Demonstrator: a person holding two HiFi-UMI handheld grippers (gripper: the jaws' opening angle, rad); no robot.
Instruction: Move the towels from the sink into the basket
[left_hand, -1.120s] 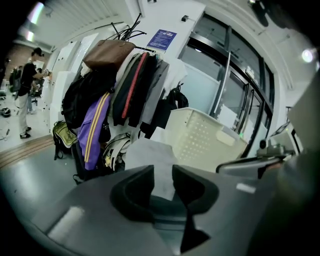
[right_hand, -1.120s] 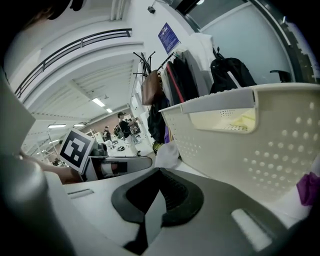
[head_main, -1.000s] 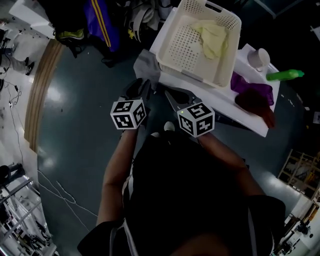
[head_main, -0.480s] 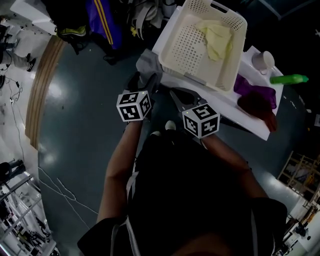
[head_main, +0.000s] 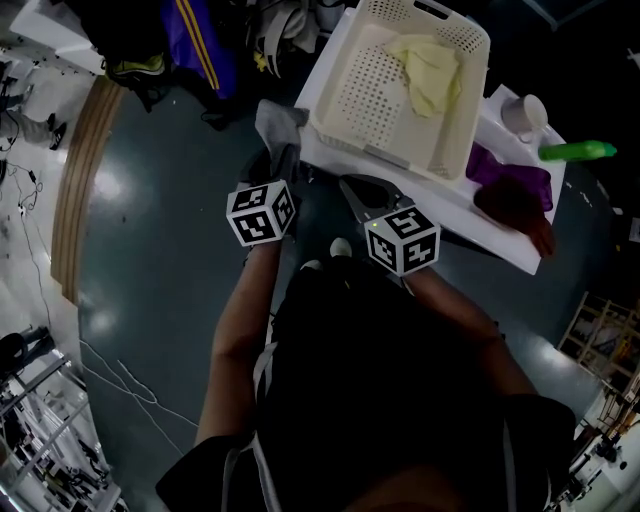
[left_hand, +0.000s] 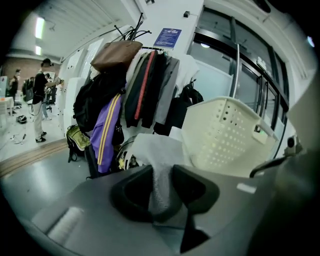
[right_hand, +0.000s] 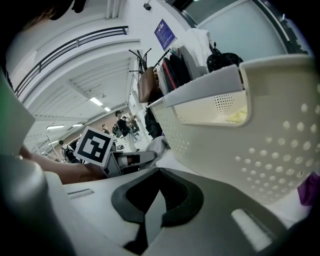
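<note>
Grey floor (head_main: 150, 230) fills most of the head view, and we stand at the near edge of a white surface (head_main: 470, 218). A coat rack (left_hand: 145, 85) hung with jackets and bags shows in the left gripper view, behind the surface's left end. The cream basket (head_main: 395, 155) sits on the surface's left half, with a yellow towel (head_main: 428, 75) lying inside against its far wall. To the right of the basket, on the surface, lie a purple towel (head_main: 505, 178) and, touching it, a dark red towel (head_main: 510, 205). The left tool (left_hand: 161, 172) is held just off the basket's near left corner. Its jaws are closing, a grey towel (left_hand: 160, 150) is pinched between them, and the cloth stands up above the tips. The right tool (right_hand: 160, 175) is held low before the basket's near wall, jaws together with nothing in them. A white cup (head_main: 522, 115) and a green bottle (head_main: 575, 150) stand at the surface's far right.
</note>
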